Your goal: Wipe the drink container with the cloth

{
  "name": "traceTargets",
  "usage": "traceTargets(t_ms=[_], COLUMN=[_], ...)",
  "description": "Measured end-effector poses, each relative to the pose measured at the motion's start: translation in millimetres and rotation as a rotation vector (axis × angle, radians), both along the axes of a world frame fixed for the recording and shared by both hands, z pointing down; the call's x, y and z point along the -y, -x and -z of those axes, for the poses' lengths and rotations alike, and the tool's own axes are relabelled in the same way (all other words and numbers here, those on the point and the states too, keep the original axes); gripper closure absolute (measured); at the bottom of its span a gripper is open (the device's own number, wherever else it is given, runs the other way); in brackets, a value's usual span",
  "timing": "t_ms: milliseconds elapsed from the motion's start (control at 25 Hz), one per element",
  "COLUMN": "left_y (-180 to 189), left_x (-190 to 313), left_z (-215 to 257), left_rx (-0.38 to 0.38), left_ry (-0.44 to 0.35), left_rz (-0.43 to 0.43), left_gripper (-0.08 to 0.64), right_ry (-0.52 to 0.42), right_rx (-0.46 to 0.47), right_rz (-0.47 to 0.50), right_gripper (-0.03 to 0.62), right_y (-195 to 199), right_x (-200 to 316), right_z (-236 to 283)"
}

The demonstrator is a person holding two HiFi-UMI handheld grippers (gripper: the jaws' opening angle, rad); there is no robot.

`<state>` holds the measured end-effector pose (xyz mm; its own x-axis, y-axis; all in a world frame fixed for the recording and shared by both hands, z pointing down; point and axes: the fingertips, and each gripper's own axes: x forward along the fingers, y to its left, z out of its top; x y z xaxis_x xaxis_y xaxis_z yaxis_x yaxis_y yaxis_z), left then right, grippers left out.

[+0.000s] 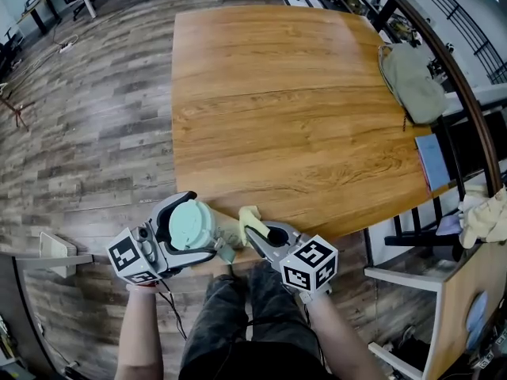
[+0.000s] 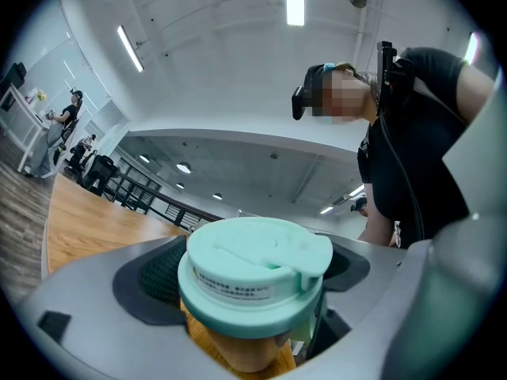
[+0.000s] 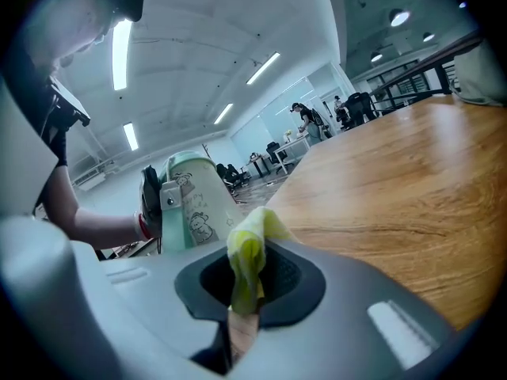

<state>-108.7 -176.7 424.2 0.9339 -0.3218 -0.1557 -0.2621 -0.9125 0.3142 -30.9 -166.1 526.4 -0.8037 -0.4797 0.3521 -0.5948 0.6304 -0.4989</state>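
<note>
Head view: both grippers sit at the near edge of the counter (image 1: 301, 117), over the person's lap. Left gripper (image 1: 207, 240) is closed on the cup (image 1: 190, 223), jaws clamped on its sides just under the mint lid. The cup is off the counter, long axis roughly upright, lid facing up at the head camera. Left gripper view confirms it: lid fills the gap between the jaws, brownish body below.

Right gripper (image 1: 257, 232) is pinched shut on the yellow cloth (image 1: 249, 214). A bunched fold sticks out past the jaw tips.

Key relation: the cup lies to the left of the right gripper, just beside it. Right gripper view shows the cup's printed side wall ahead-left of the cloth tip, with the left gripper's pad on the cup's far side. Cloth tip and cup wall are very close; can't tell if they touch.

Judgement: wiping is at or just short of contact. Next move likely wants the cloth pushed left onto the wall and run along the cup's height. The right hand does the wiping; the left only steadies.
</note>
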Motion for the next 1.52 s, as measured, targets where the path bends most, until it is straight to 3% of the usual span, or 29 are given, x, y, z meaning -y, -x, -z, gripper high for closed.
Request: traceTargets(t_ms=[400,560,680,880,1000,1280,1400,1520], left_y=[-1,-1,2,-9,-23,-64,-83,-90], left_x=[-1,0,-4,-9,-10,-16,-17,-17], left_z=[0,-1,0,3,5,2,3,2], left_rx=[0.015,0.029,0.048,0.105,0.149,0.324,0.354,0.369], left_ry=[-0.006,-0.006,-0.011,-0.045,-0.065,-0.089,-0.145,-0.152], left_rz=[-0.011,-0.006,-0.003,-0.008,-0.009,0.043,0.059,0.070], left_gripper=[0.080,0.080,0.080,0.080,0.080,0.080,0.080,0.080], right_ry=[0.011,-0.028,-0.084,-0.239,-0.305,-0.337,-0.349,-0.357], right_rx=[-0.114,-0.265,-0.365,-0.277,-0.267,-0.242,-0.233,-0.222], right_rz=[-0.068,-0.083,-0.155,-0.354,-0.424,-0.492,-0.516,-0.538], right_gripper=[0.569,0.569,0.569,0.569,0.569,0.569,0.569,0.569], right_y=[-9,-16,-27,-51,-62,-69,-72,-74], right_x=[-5,-8,-9,-6,-9,-30,-39,-49], right_z=[-19,-33,-28,22,44,64,70,76])
